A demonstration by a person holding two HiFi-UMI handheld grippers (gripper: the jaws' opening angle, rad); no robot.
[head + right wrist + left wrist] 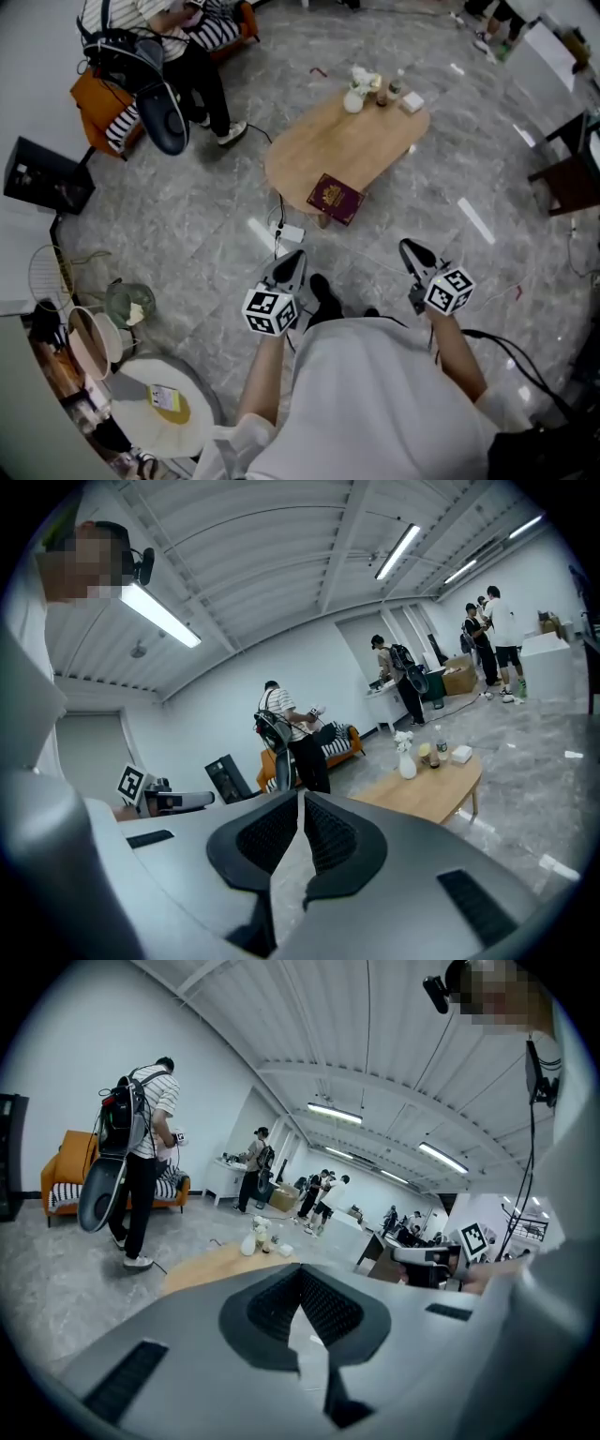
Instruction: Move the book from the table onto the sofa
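A dark red book [335,198] lies at the near end of the oval wooden table [356,150]. The orange sofa [98,111] with striped cushions stands far left, with a person in a striped shirt [178,37] in front of it. My left gripper [292,263] hovers over the floor short of the table, shut and empty. My right gripper [414,251] floats level with it to the right, also shut with nothing in it. In the left gripper view the table [220,1262] and sofa [66,1180] show ahead; in the right gripper view the table [427,794] and sofa [328,747] too.
On the table's far end stand a white vase [354,97], bottles and a small white box [412,102]. A white power strip [286,232] and cables lie on the floor by the table leg. A black speaker [42,176] and clutter stand at left, a dark chair [567,173] at right.
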